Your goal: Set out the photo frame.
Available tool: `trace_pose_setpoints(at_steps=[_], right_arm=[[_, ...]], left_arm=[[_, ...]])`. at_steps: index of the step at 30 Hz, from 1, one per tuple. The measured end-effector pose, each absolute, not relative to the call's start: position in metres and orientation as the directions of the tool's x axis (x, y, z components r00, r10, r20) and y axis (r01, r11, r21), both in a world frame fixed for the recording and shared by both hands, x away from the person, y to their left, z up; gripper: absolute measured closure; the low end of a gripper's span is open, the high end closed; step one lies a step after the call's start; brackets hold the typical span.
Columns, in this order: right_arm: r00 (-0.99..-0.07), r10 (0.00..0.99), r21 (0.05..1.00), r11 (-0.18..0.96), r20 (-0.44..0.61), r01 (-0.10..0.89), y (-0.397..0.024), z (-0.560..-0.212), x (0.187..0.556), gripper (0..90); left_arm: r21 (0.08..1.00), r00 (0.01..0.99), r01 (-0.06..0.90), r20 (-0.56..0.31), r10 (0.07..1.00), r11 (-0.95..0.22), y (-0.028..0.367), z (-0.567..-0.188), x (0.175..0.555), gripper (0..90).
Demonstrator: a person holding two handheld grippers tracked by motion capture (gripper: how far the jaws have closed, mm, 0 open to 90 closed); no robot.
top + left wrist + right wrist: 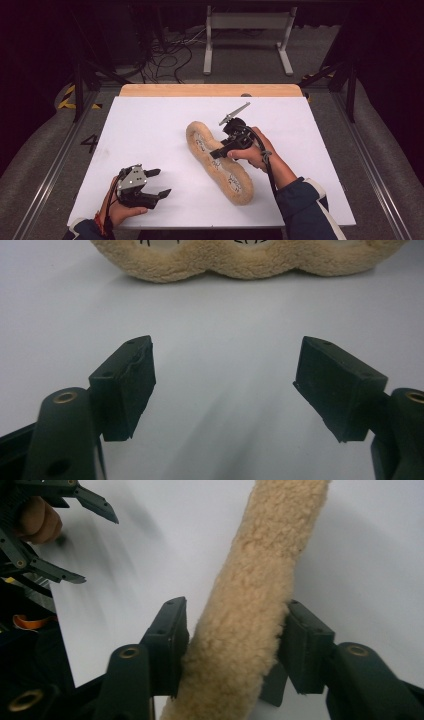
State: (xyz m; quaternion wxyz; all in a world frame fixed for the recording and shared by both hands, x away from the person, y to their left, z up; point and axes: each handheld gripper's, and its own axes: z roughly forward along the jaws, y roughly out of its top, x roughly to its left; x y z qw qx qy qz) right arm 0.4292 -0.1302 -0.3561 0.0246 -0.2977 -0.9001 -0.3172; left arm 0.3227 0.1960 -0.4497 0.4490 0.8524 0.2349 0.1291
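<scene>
A long tan fleece piece [235, 181] with two lobes and pale marked panels lies slanted across the middle of the white board [150, 130]. My right gripper [216, 154] straddles its narrow waist from the right. In the right gripper view the fleece piece [270, 545] runs up between the jaws, and the right gripper [235, 635] is shut on it, with both pads against the pile. My left gripper [161, 182] rests at the front left of the board, open and holding nothing. In the left gripper view the left gripper [225, 375] faces the fleece piece [240, 262], well short of it.
The board lies on a wooden table [210, 90] whose far edge shows beyond it. Metal rails run along both sides. A white frame [247, 22] and loose cables [170, 55] stand on the floor behind. Bare board surrounds the left gripper [100, 550].
</scene>
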Motion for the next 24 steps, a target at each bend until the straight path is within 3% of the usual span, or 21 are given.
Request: trace_pose_setpoints(at_steps=[10, 11, 19, 24], right_arm=[[-0.807, 0.562, 0.644, 0.553, 0.181, 0.529, -0.152, -0.35, 0.411, 36.7], [-0.797, 0.592, 0.673, 0.54, 0.123, 0.505, -0.161, -0.35, 0.4, 34.1], [-0.732, 0.665, 0.799, 0.356, 0.148, 0.485, -0.206, -0.362, 0.354, 34.1], [-0.736, 0.666, 0.853, 0.31, 0.121, 0.421, -0.218, -0.362, 0.32, 31.5]], left_arm=[[0.843, 0.847, 0.296, -0.014, 0.531, -0.449, 0.19, -0.447, 0.353, 13.9], [0.854, 0.84, 0.3, -0.026, 0.542, -0.425, 0.189, -0.446, 0.364, 13.2], [0.846, 0.823, 0.306, -0.004, 0.568, -0.437, 0.17, -0.443, 0.398, 13.4], [0.833, 0.817, 0.31, 0.014, 0.577, -0.459, 0.155, -0.443, 0.415, 13.7]])
